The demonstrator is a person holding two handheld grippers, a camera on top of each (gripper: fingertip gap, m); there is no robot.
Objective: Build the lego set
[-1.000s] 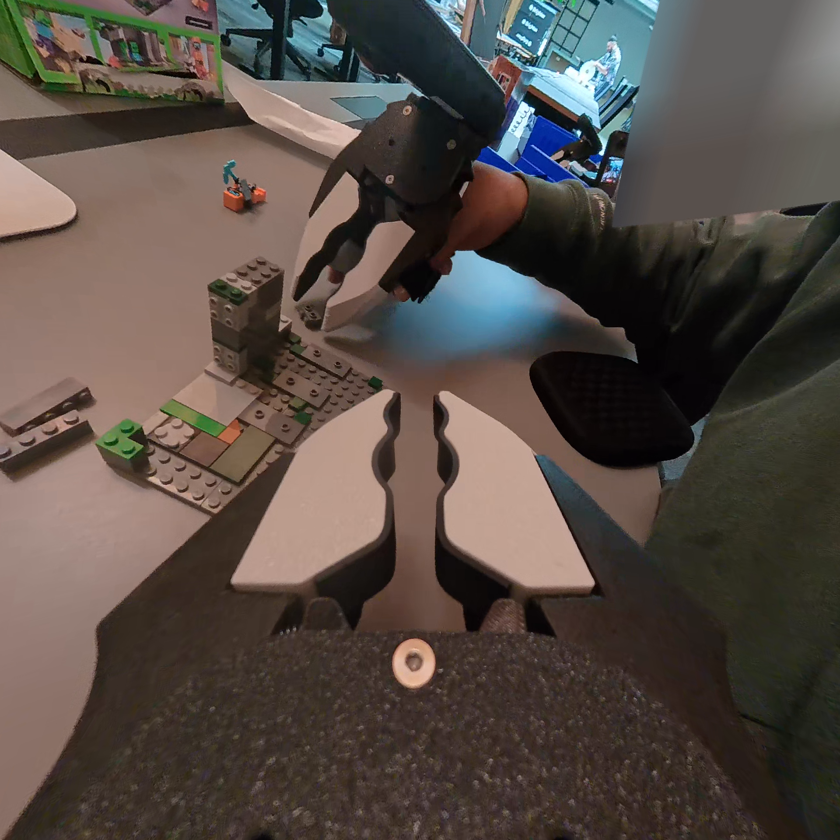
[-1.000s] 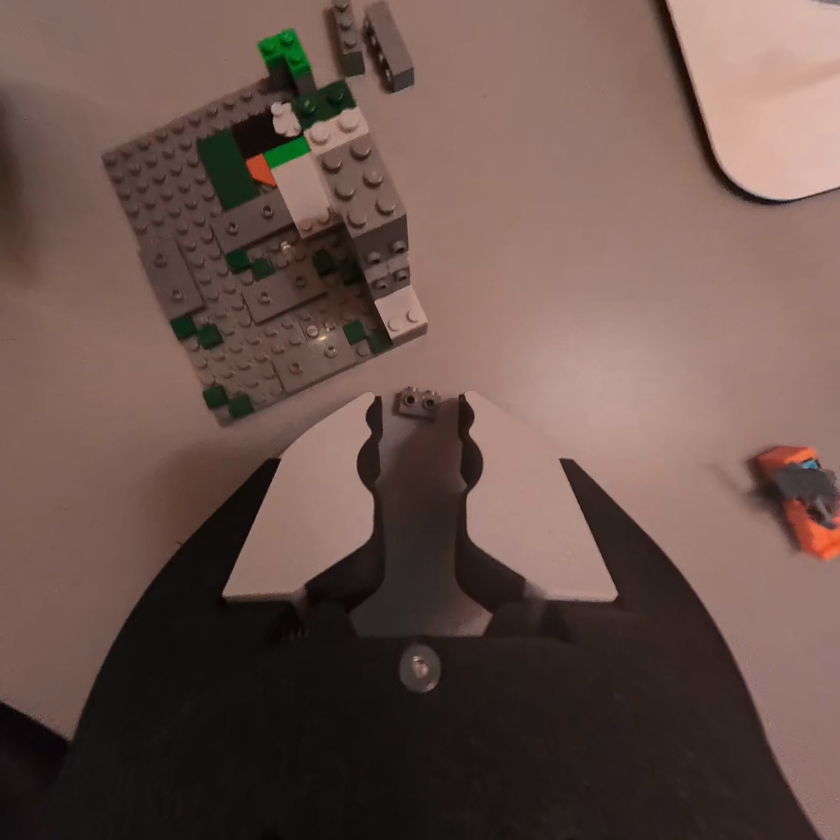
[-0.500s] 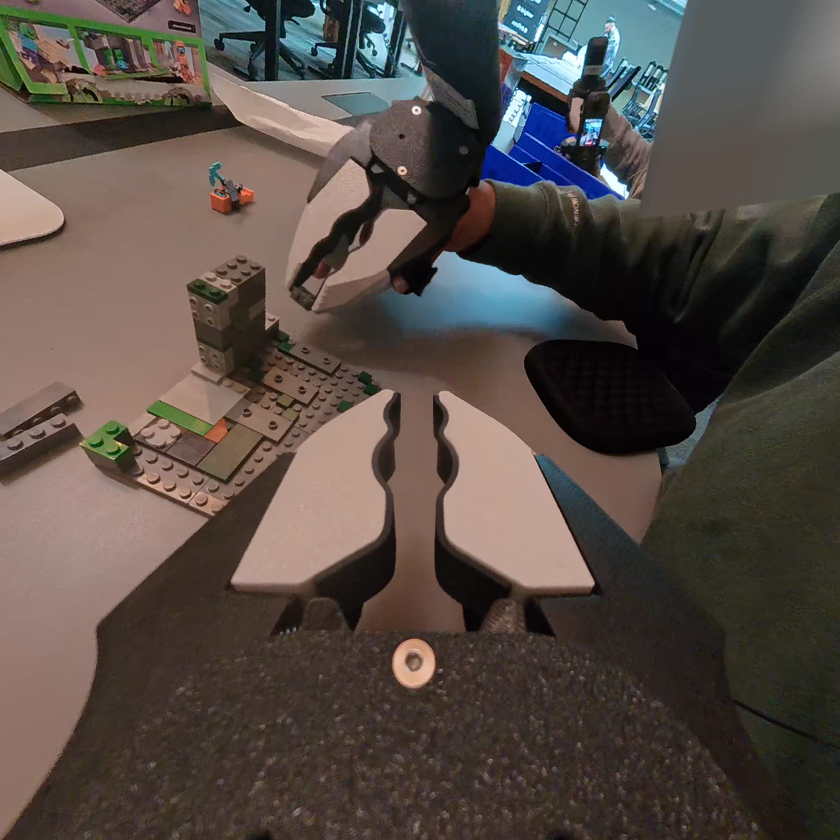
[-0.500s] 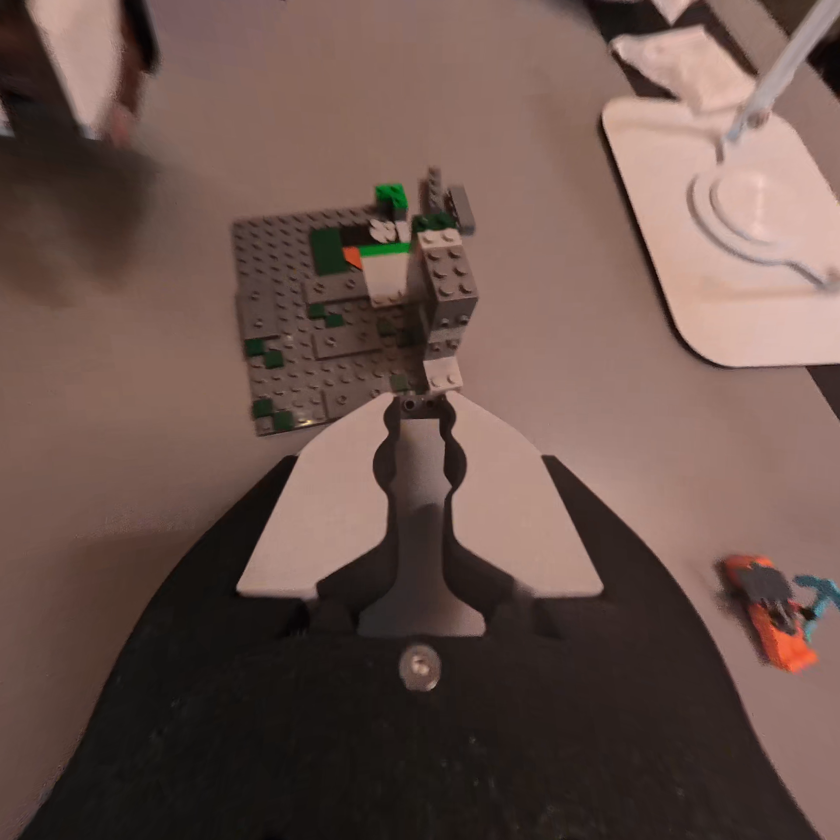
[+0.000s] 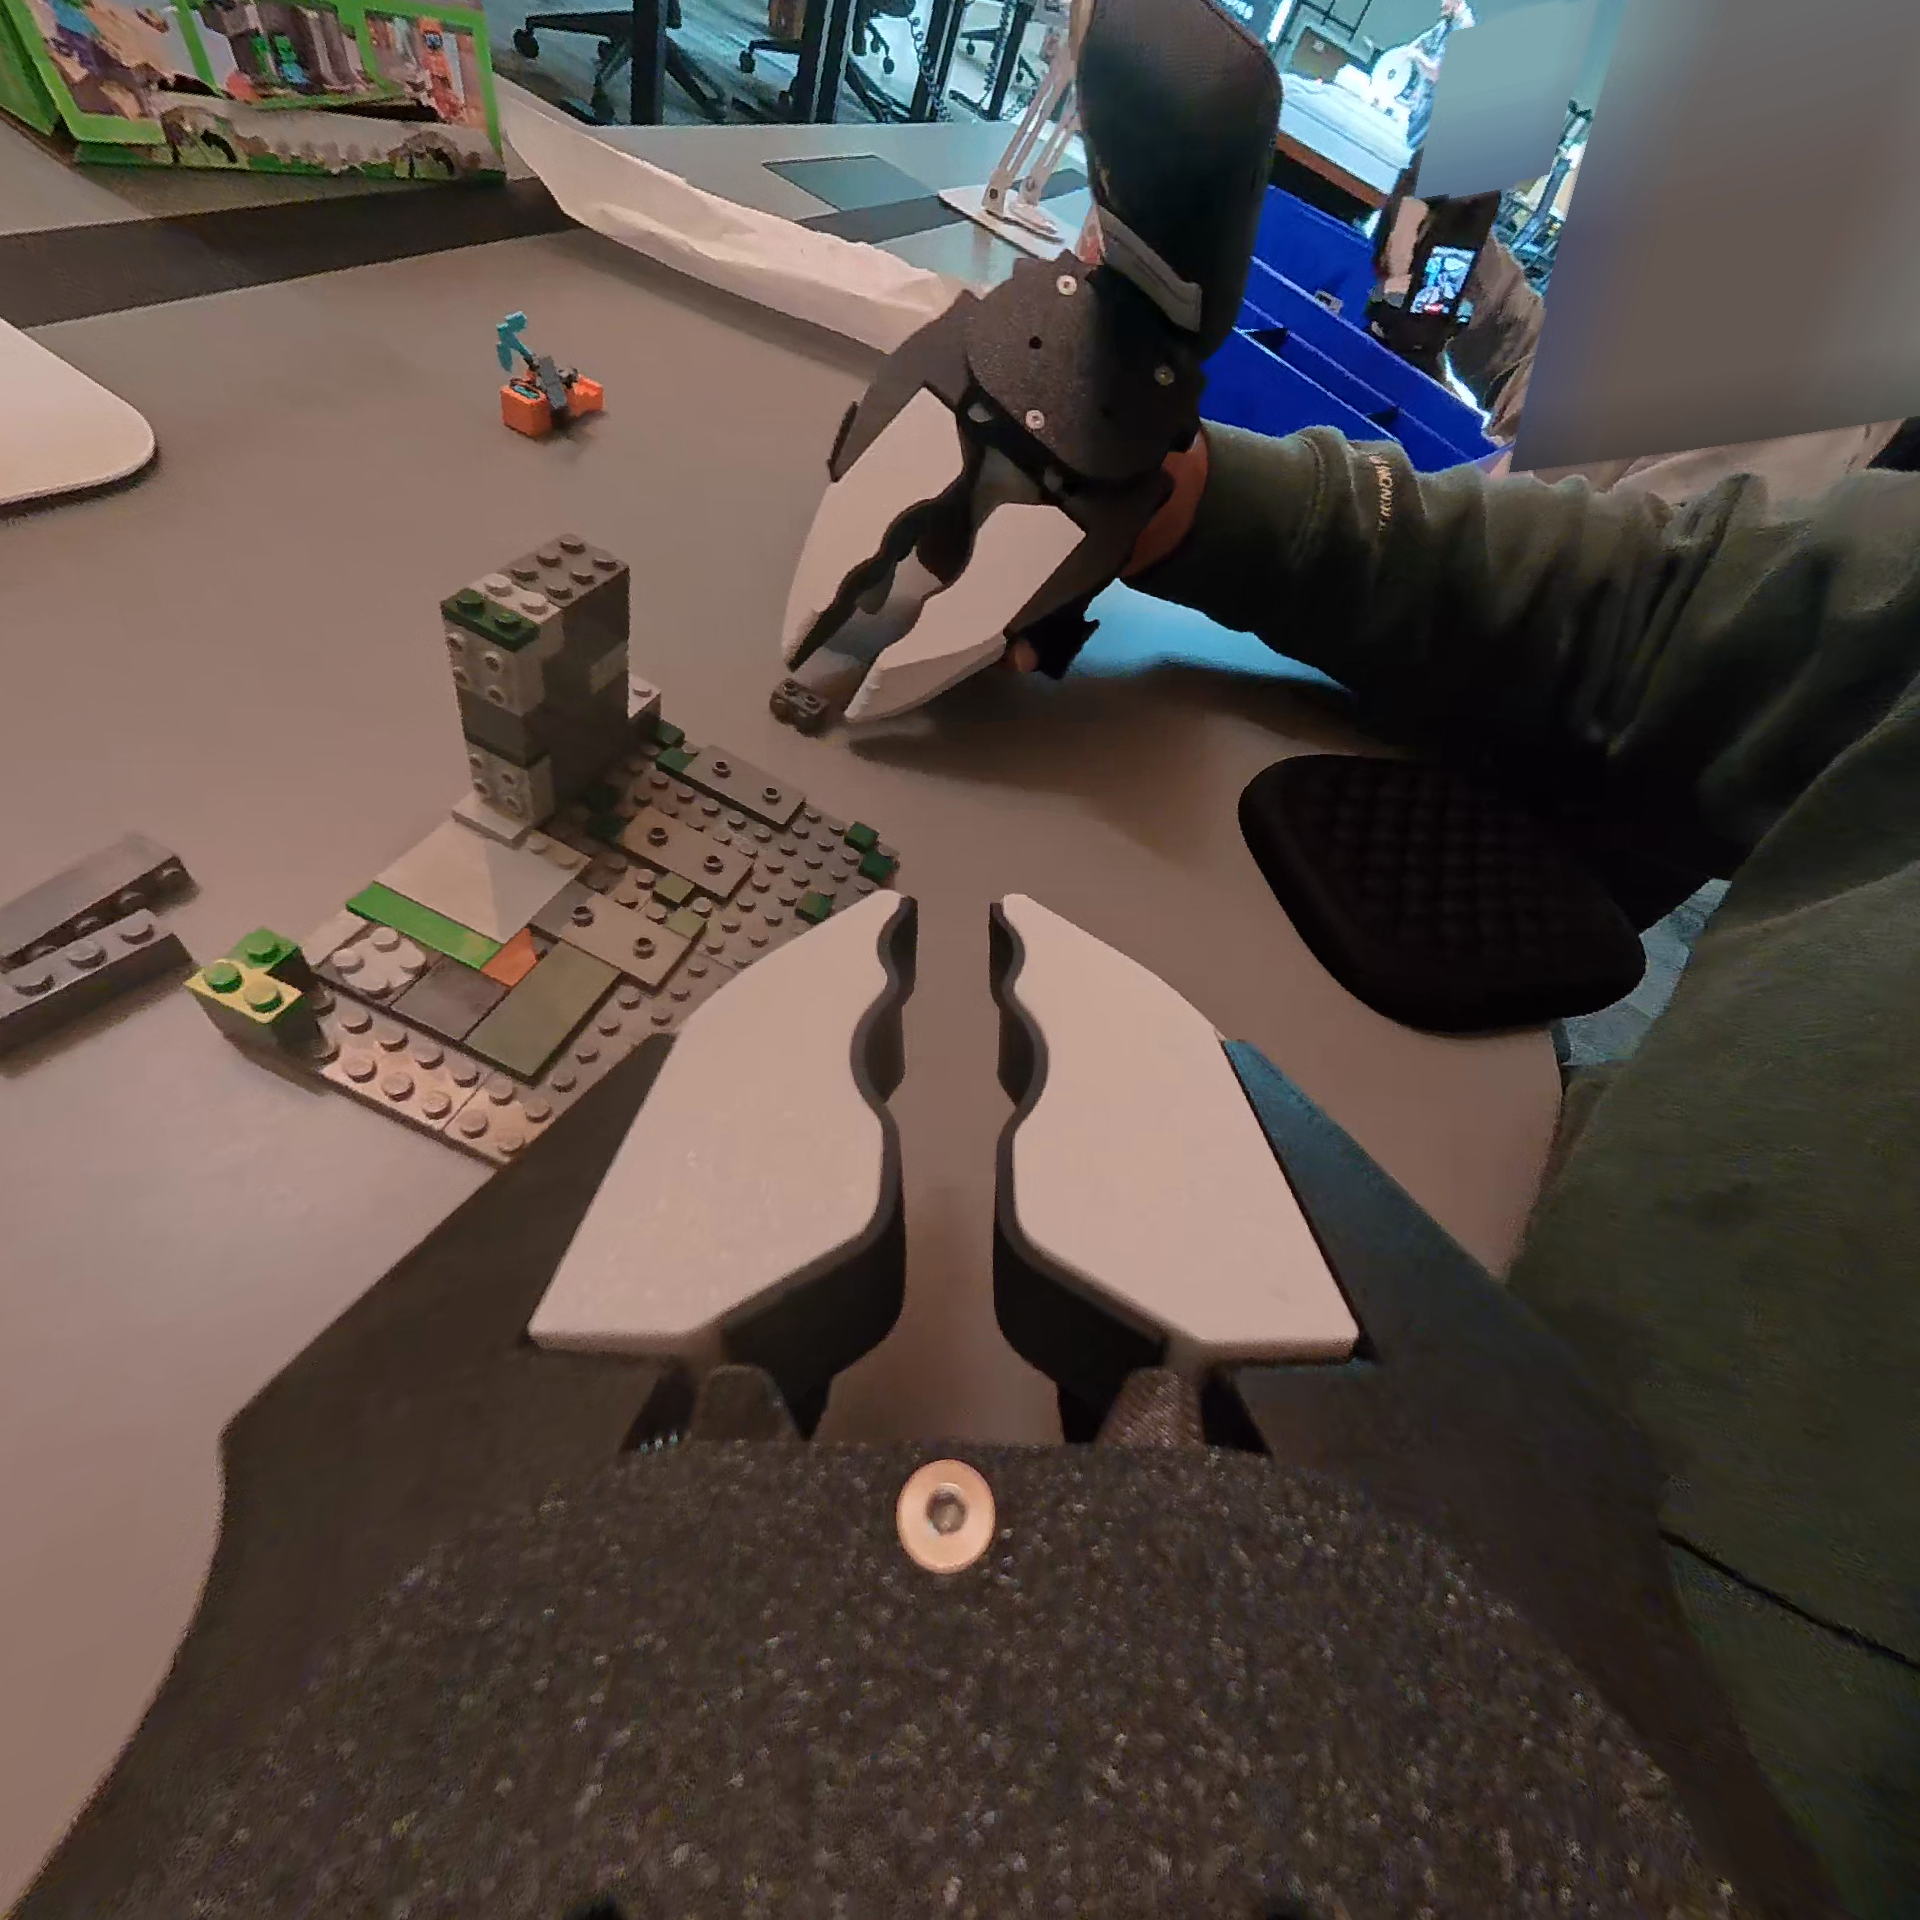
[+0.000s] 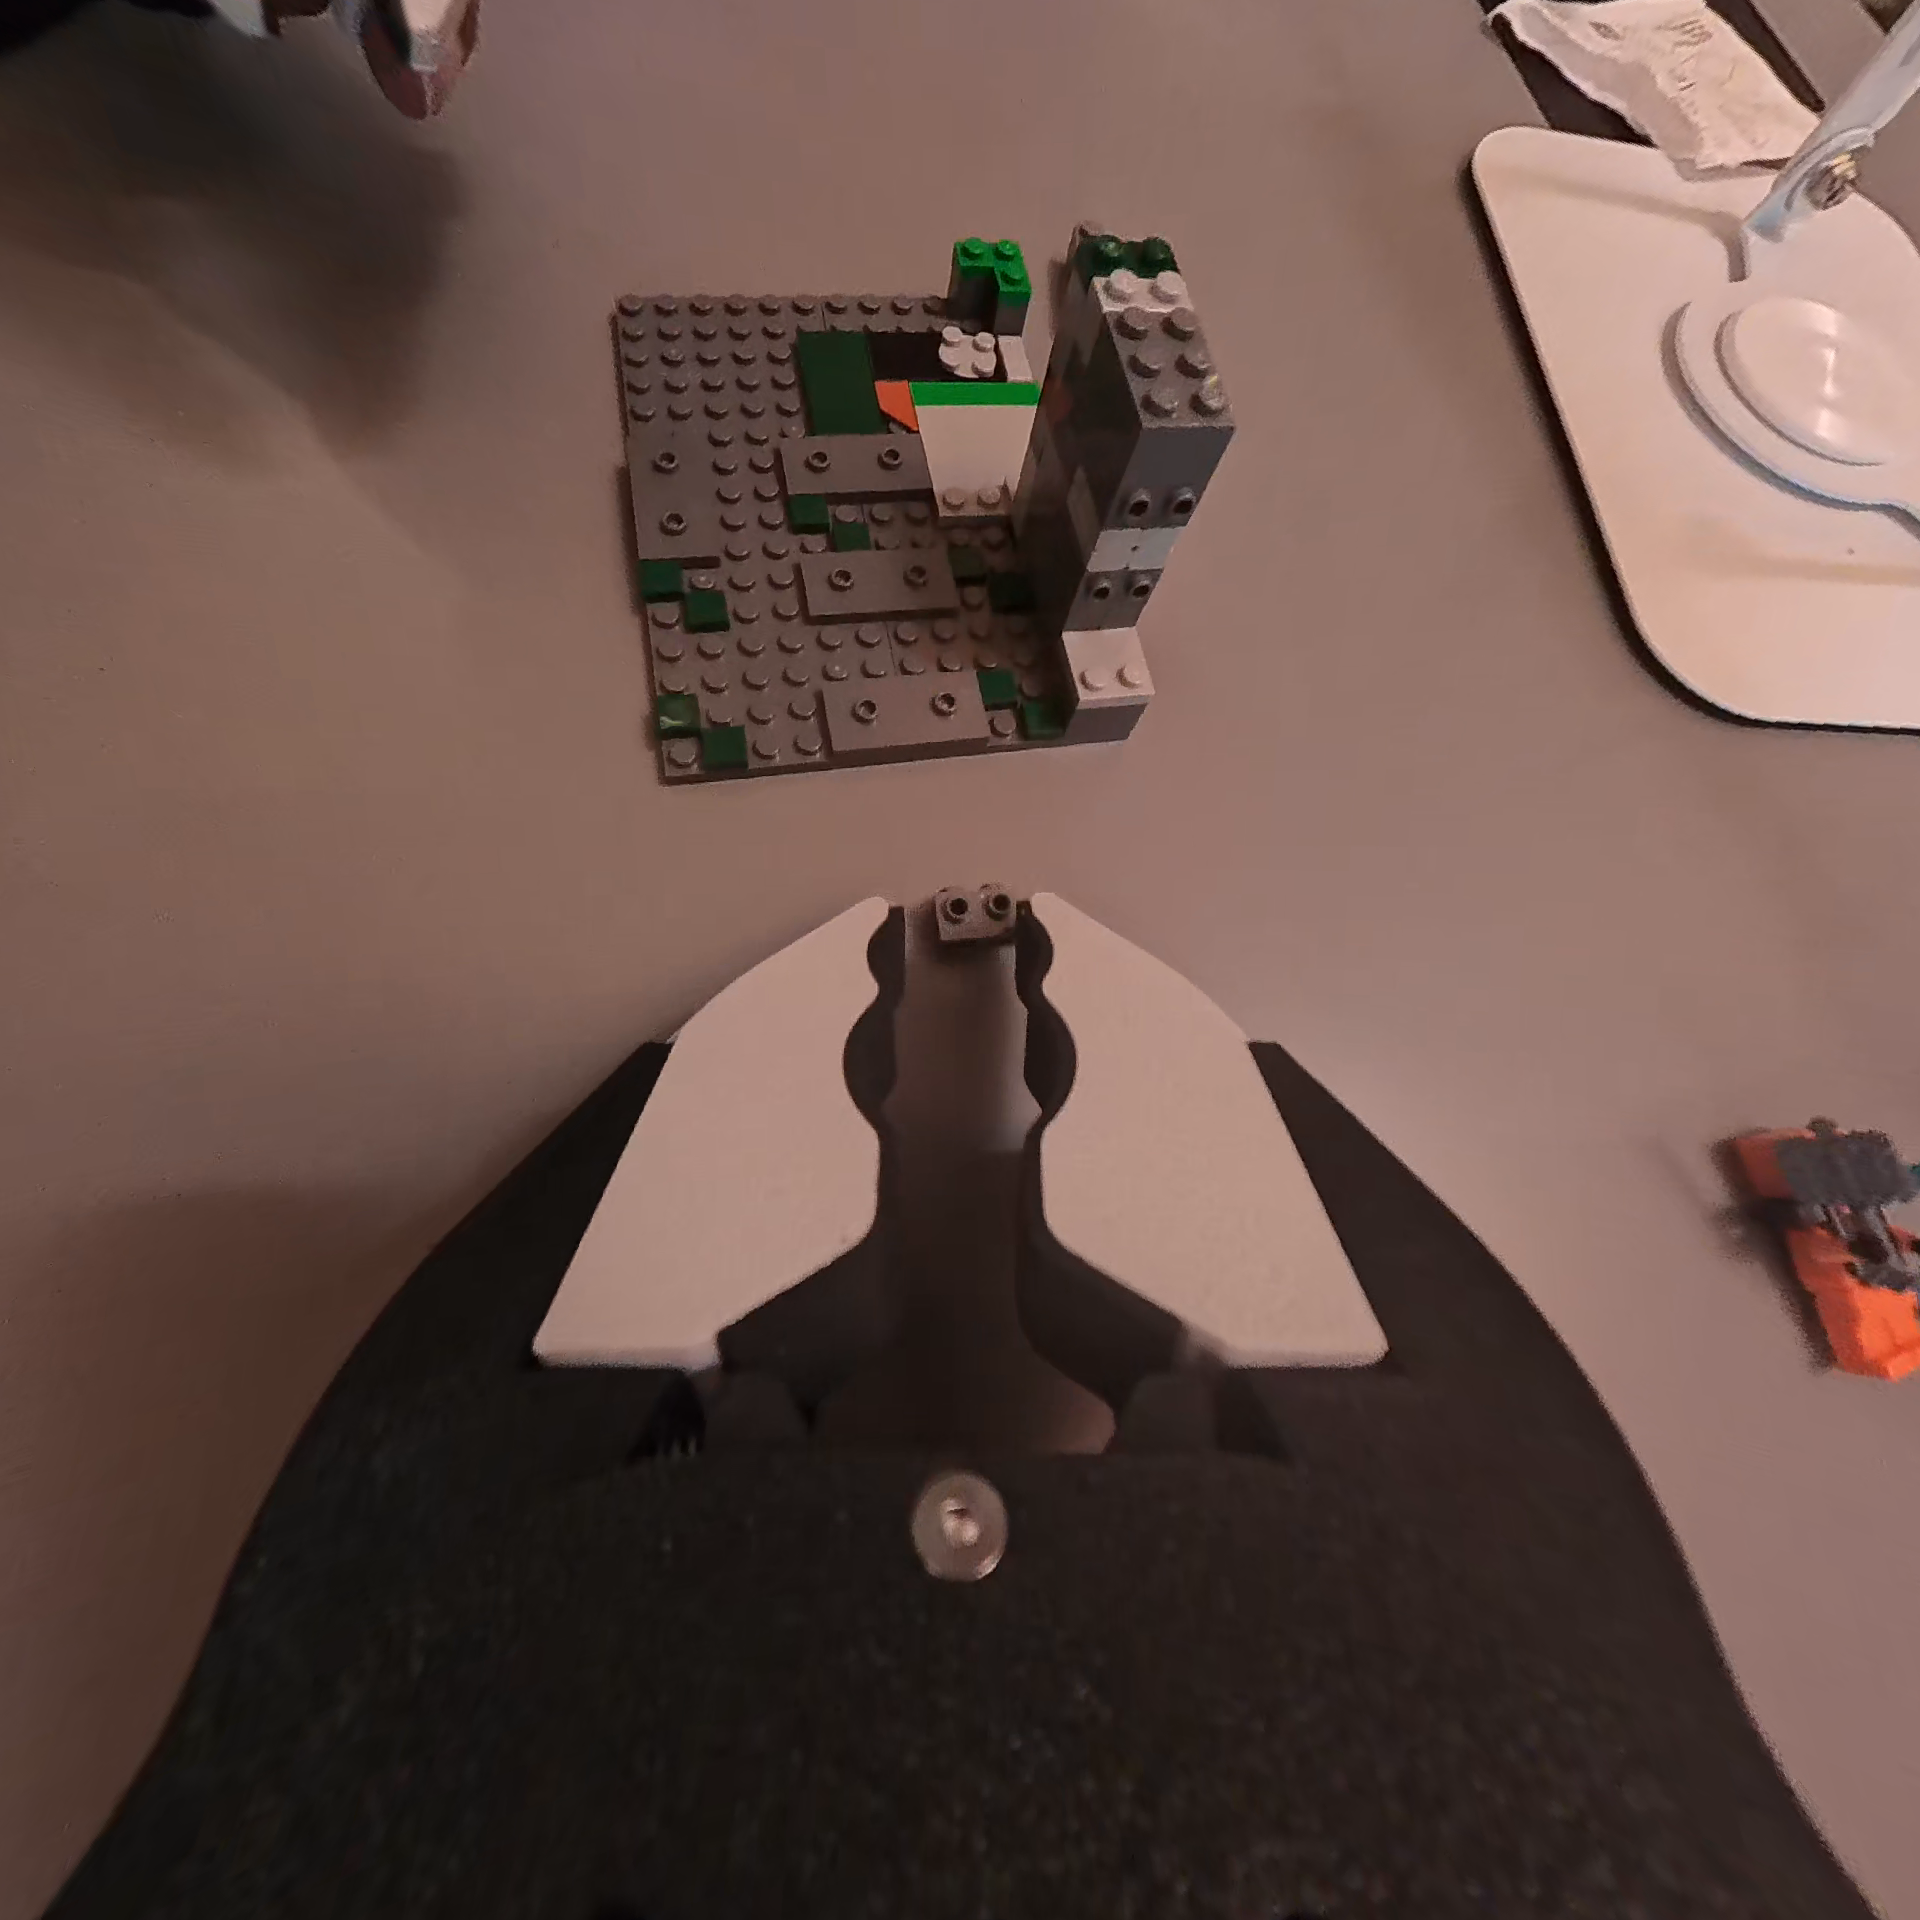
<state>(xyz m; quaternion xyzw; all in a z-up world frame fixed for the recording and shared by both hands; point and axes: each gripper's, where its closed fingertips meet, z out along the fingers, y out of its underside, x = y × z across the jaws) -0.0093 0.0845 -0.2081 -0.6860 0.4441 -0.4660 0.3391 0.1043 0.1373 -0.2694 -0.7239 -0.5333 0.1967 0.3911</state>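
A grey Lego baseplate [image 5: 748, 894] [image 6: 727, 623] lies on the grey table, with flat tiles and a grey brick tower [image 5: 540, 665] [image 6: 1132, 457] at one corner. A bright green brick [image 5: 249, 982] [image 6: 992, 265] sits at another corner. My right gripper [image 6: 966, 902] is shut on a small dark grey two-stud brick [image 6: 974, 914]. In the left wrist view the right gripper [image 5: 821, 691] holds this brick [image 5: 800, 704] low at the table, just off the plate's far corner. My left gripper [image 5: 951, 909] is empty, its jaws slightly apart, near the plate's front edge.
Two loose grey bricks [image 5: 83, 935] lie left of the plate. A small orange model [image 5: 545, 390] [image 6: 1849, 1268] stands apart. A white lamp base [image 6: 1714, 416], the green set box [image 5: 260, 83], crumpled paper [image 5: 727, 239] and a black pad [image 5: 1444, 894] surround the area. A green sleeve [image 5: 1558, 582] crosses the right. The left gripper's tips are roughly 15 cm from the right gripper's.
My right gripper rose from beside the tower with the small grey brick, drew back from the plate and came down low again. The left gripper has barely moved.
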